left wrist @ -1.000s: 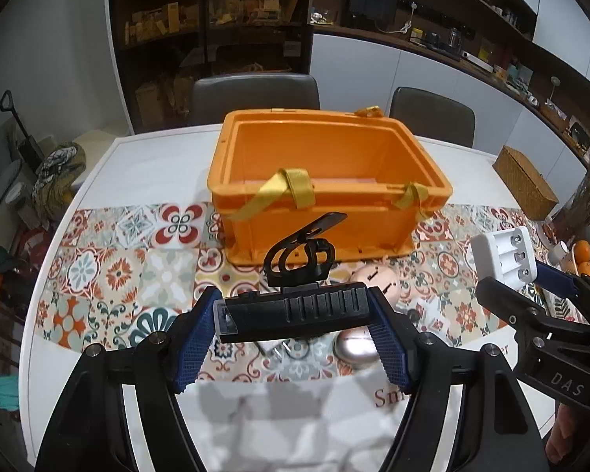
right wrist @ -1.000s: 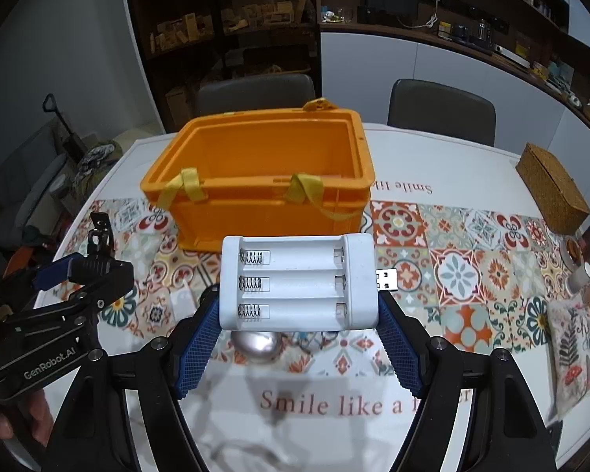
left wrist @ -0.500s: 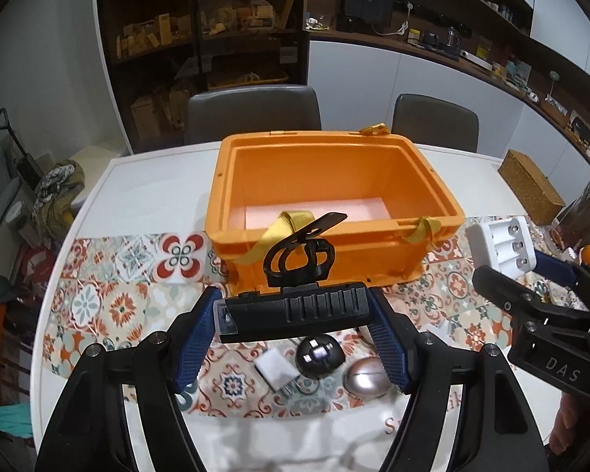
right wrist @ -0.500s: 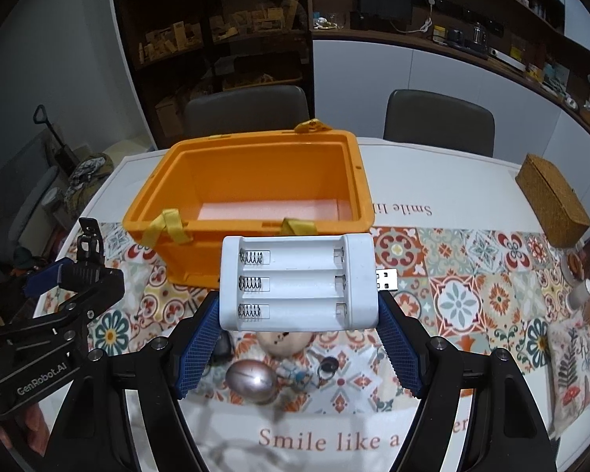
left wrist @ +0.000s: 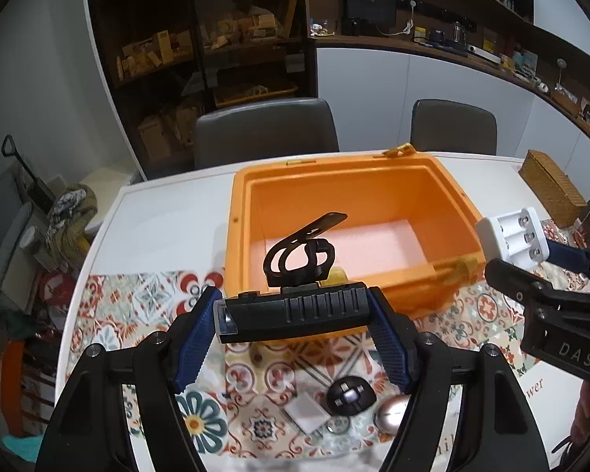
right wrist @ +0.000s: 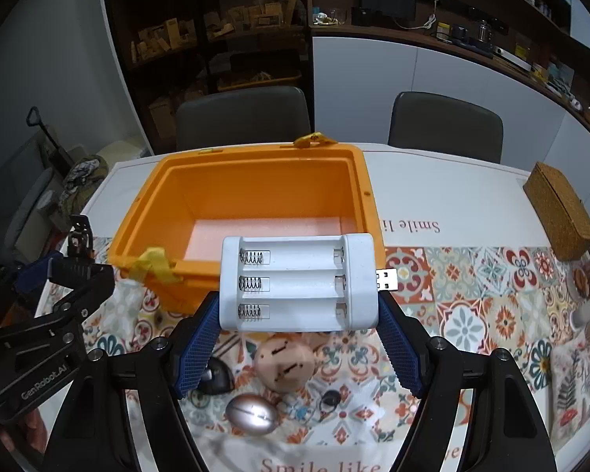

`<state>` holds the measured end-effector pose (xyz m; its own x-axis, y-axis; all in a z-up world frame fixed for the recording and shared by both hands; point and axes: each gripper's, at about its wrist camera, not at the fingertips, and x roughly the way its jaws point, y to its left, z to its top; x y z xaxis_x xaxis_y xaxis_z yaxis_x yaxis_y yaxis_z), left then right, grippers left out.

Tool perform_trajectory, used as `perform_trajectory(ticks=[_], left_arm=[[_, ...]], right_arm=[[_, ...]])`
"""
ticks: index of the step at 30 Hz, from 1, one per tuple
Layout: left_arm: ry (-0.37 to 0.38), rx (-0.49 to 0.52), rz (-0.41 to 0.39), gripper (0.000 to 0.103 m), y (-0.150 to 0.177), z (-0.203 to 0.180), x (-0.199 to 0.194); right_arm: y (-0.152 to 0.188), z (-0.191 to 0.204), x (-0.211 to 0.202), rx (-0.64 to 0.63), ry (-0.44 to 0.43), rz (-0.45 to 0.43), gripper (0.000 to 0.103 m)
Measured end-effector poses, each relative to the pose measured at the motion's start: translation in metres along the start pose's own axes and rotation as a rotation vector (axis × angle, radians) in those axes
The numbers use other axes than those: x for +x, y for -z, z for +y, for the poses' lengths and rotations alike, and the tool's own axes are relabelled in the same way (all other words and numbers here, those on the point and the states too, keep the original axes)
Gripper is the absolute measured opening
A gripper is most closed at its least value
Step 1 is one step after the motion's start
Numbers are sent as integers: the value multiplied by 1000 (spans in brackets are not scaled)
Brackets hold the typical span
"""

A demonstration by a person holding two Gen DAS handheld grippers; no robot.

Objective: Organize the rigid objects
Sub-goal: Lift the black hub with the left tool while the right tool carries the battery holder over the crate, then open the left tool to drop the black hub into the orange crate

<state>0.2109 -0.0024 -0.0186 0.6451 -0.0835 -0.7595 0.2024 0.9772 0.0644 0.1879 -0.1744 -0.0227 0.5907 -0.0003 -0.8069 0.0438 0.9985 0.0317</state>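
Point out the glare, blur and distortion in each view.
Left wrist view: fisheye bends the shelves and table edge; the crate is sharp, while the tablecloth near the bottom edge smears. Right wrist view: same bending; glare glints on the silver egg; the white charger looks bright but legible.

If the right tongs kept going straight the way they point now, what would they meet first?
Probably the orange box: the right tongs, shut on the white battery holder, aim across its near rim into the open inside. How high they ride above the rim is unclear.
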Motion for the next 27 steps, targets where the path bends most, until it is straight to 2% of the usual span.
perform_trajectory(ticks=[6, 12, 16, 21, 27], left_arm=[[5, 0, 23, 73, -19, 4, 14], [37, -11, 72, 73, -38, 8, 32], [21, 15, 86, 73, -47, 6, 42], [36, 9, 133, 73, -58, 6, 61], [43, 7, 227, 73, -65, 9, 92]], right_arm=[[-28, 2, 10, -13, 24, 8, 76], [-45, 3, 27, -19, 17, 58, 76], [-54, 6, 43, -28, 17, 106, 76], [-61, 8, 62, -36, 36, 149, 76], [-71, 6, 82, -23, 49, 197, 76]])
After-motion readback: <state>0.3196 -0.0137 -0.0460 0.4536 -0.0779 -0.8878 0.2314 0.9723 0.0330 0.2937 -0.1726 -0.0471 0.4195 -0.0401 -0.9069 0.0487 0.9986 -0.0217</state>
